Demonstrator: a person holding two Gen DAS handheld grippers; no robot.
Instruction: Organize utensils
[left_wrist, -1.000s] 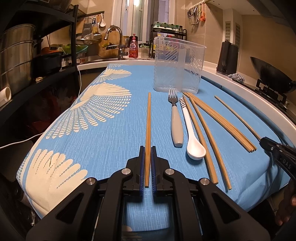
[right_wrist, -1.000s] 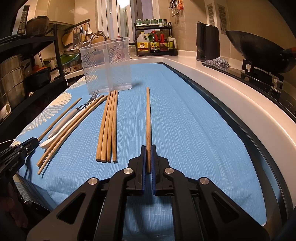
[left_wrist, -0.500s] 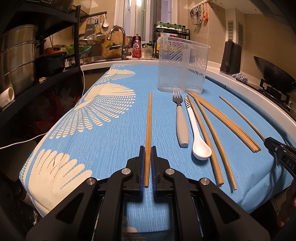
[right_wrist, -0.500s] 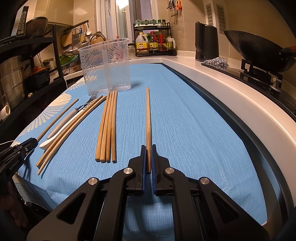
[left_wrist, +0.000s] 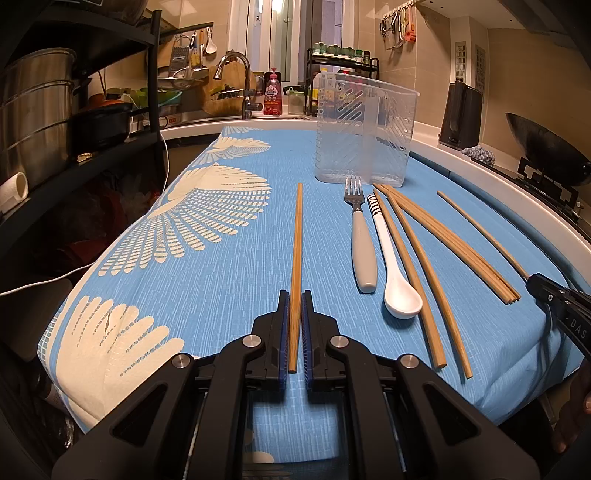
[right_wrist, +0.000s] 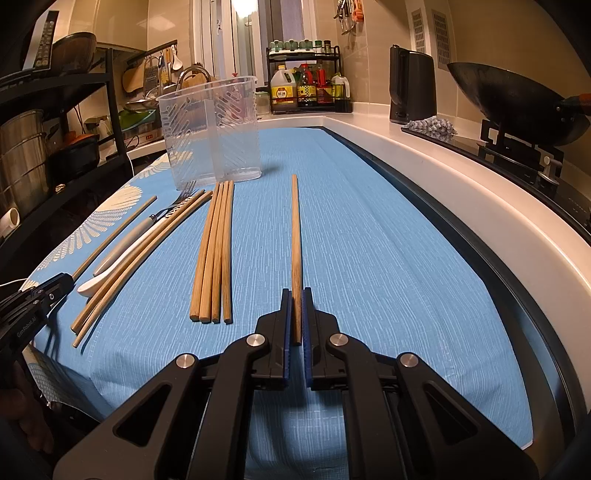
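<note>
1. Left wrist view, gripper: the left gripper (left_wrist: 295, 314) is clamping a single wooden chopstick (left_wrist: 296, 258) between its blue pads; the stick is running straight ahead from the jaws over the blue cloth (left_wrist: 229, 295).
2. Left wrist view, container: a clear plastic utensil holder (left_wrist: 364, 133) is standing upright at the far end of the cloth, with an inner divider showing through its wall.
3. Left wrist view, loose items: a grey-handled fork (left_wrist: 360, 243) is lying just in front of the holder, tines toward it; a white spoon (left_wrist: 393, 269) is lying just beside the fork, bowl nearest the camera. Two separate chopsticks (left_wrist: 417, 273) are lying to the right of the spoon, then a bundle of chopsticks (left_wrist: 450, 240) lying side by side.
4. Left wrist view, edge: the tip of the right gripper (left_wrist: 554, 295) is showing at the right margin, at the near end of a lone chopstick (left_wrist: 480, 230).
5. Right wrist view, gripper: the right gripper (right_wrist: 296, 314) is pinching the lone chopstick (right_wrist: 295, 236) near its end, with the stick pointing ahead over the cloth.
6. Right wrist view, surroundings: the bundle (right_wrist: 216, 254) is lying to the left of the held stick, apart from it; the holder (right_wrist: 210, 133) is standing beyond the bundle.
7. Right wrist view, background: a black wok (right_wrist: 517, 103) is sitting on a stove stand at the right.
</note>
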